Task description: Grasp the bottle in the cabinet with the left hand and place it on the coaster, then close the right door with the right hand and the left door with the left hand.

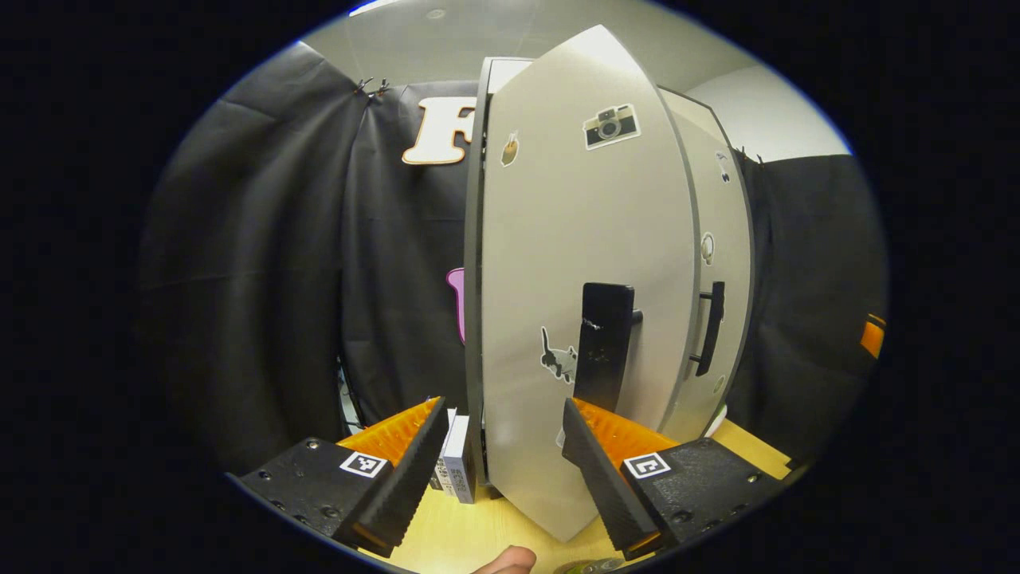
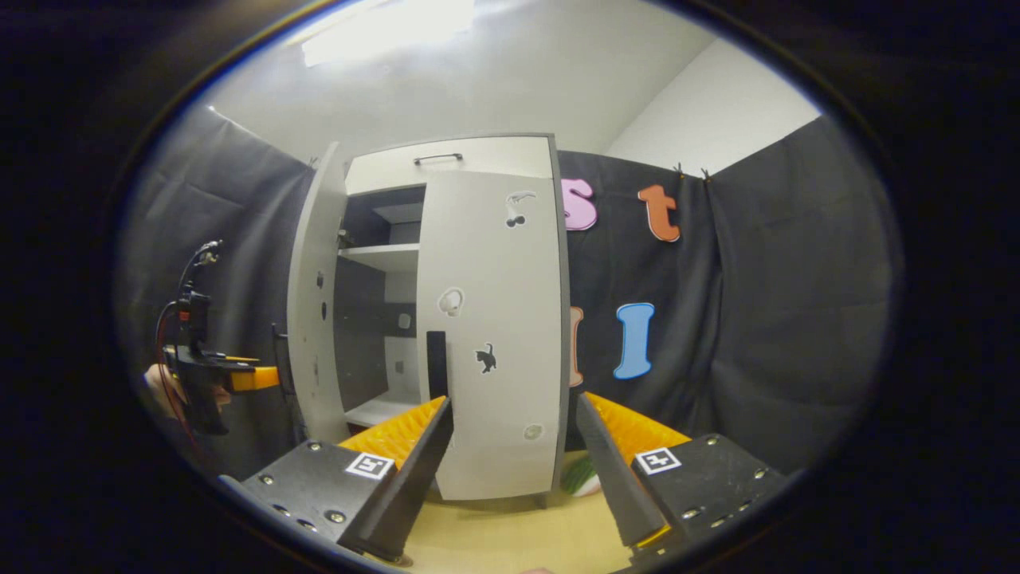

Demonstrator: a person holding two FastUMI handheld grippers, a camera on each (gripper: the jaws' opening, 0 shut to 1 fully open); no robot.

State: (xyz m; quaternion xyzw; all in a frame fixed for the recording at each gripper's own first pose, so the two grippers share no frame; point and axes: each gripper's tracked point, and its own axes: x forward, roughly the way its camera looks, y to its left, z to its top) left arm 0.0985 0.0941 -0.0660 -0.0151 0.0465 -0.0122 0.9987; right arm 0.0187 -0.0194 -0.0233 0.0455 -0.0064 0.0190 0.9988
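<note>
The grey cabinet's left door (image 1: 582,263) stands swung out, its outer face with a black handle (image 1: 604,347) close before my left gripper (image 1: 506,466). That gripper is open; the door's lower corner hangs between its orange fingers (image 1: 394,434). In the right gripper view the left door (image 2: 315,303) is open and the right door (image 2: 494,335) lies flush with the cabinet front. My right gripper (image 2: 514,458) is open and holds nothing, just short of the right door. The left gripper (image 2: 255,377), held by a hand, sits outside the left door. A green and white object (image 2: 580,474) peeks out by the cabinet's right foot.
Bare shelves (image 2: 382,255) show inside the cabinet, with a drawer (image 2: 446,163) on top. Small white boxes (image 1: 456,462) stand on the wooden table (image 1: 478,526) left of the cabinet. A fingertip (image 1: 506,560) shows at the bottom edge. Black cloth walls close in all around.
</note>
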